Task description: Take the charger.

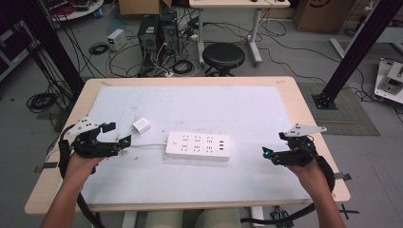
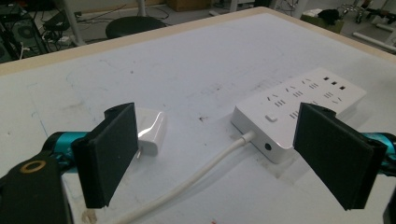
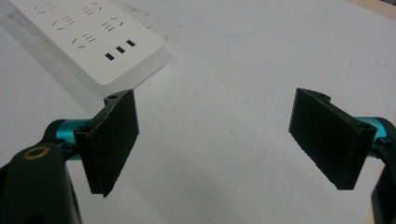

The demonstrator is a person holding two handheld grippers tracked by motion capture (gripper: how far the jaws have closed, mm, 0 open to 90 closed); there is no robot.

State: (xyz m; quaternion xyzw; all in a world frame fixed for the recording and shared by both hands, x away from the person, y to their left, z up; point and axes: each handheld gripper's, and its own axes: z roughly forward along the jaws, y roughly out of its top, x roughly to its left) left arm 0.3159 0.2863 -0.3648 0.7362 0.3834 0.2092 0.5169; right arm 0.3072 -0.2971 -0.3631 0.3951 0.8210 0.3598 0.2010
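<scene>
White power strip (image 1: 198, 146) lies flat near the middle of the counter (image 1: 199, 104), long axis running left to right in the high view, socket face up, small slots at its right end. Its white cord (image 1: 147, 144) leaves the left end and runs toward the left gripper (image 1: 115, 136). A small white adapter block (image 1: 141, 126) sits on the counter just up and left of the strip, apart from it, close to the left gripper's far jaw tip. Left gripper rests low over the counter at the left side, jaws spread wide with nothing between the pads; in the left gripper view (image 2: 224, 149) the cord (image 2: 205, 163) passes across the gap between the jaws on the counter surface, untouched, the strip's cord end (image 2: 275, 135) lies ahead and toward the right jaw, and the adapter block (image 2: 152, 133) sits just behind the left jaw, partly hidden by it. Right gripper (image 1: 267, 153) is held at the right side, well apart from the strip's right end, jaws likewise wide open and empty. In the right gripper view (image 3: 215, 135) bare counter lies between the jaws; the strip's end (image 3: 93, 42) sits ahead, off toward the left jaw, not touching it.
</scene>
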